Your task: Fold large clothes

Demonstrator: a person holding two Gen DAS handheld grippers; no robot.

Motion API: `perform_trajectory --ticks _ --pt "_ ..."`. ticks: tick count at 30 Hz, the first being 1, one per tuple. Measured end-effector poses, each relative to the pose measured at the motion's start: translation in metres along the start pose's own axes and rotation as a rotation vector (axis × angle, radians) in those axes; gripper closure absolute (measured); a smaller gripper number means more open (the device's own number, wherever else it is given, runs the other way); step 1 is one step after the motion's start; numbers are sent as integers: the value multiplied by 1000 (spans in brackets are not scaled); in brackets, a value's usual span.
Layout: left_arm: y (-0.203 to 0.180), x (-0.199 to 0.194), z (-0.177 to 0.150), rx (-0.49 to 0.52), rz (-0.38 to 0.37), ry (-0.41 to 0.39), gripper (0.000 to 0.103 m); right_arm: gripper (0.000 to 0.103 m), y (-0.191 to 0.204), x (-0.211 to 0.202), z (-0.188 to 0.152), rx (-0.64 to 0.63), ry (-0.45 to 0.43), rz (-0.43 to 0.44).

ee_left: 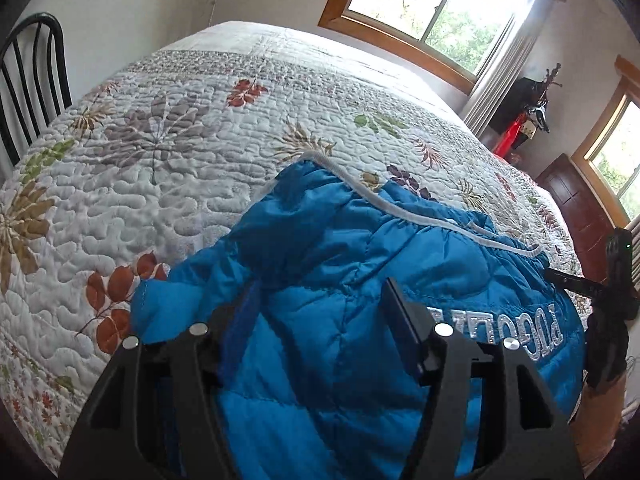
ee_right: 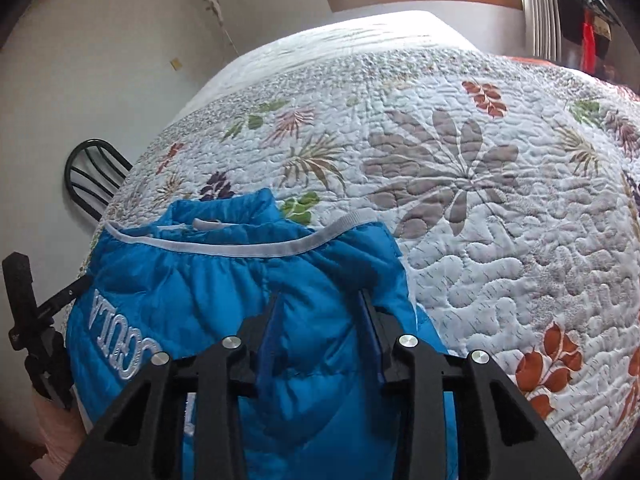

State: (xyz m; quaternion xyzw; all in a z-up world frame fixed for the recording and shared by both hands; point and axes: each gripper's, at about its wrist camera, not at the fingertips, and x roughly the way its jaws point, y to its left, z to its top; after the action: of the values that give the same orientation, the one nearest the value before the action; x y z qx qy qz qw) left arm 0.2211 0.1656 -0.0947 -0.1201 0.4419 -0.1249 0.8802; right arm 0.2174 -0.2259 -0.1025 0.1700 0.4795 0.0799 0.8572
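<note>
blue jacket (ee_left: 344, 292) on quilt (ee_left: 168, 160), both jaws straddling fabric.

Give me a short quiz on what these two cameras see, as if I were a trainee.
1. True or false: the blue jacket lies on a bare wooden floor.
2. What sits between the fingers of the left hand-held gripper and the right hand-held gripper? A) a pillow B) jacket fabric C) nothing
3. Name the furniture standing beside the leaf-patterned quilt.

Key
1. False: it lies on the quilt.
2. B
3. A black chair.
</note>
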Motion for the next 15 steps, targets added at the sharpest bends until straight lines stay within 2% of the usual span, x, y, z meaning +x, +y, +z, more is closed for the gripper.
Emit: perform_trajectory --ticks 3,8,11,13,15 --pt "6 11 -2 -9 2 -12 42 70 -12 20 3 41 19 50" --pt "-5 17 -2 30 75 -13 42 70 -12 21 6 42 27 61" --pt "-5 5 -2 13 82 -8 42 70 -14 2 3 59 -3 82" --pt "-5 -16 -8 0 82 -32 41 67 -12 -24 -5 44 -44 93" --pt "-3 -40 -15 -11 91 -65 39 67 -7 -50 -17 6 -77 24"
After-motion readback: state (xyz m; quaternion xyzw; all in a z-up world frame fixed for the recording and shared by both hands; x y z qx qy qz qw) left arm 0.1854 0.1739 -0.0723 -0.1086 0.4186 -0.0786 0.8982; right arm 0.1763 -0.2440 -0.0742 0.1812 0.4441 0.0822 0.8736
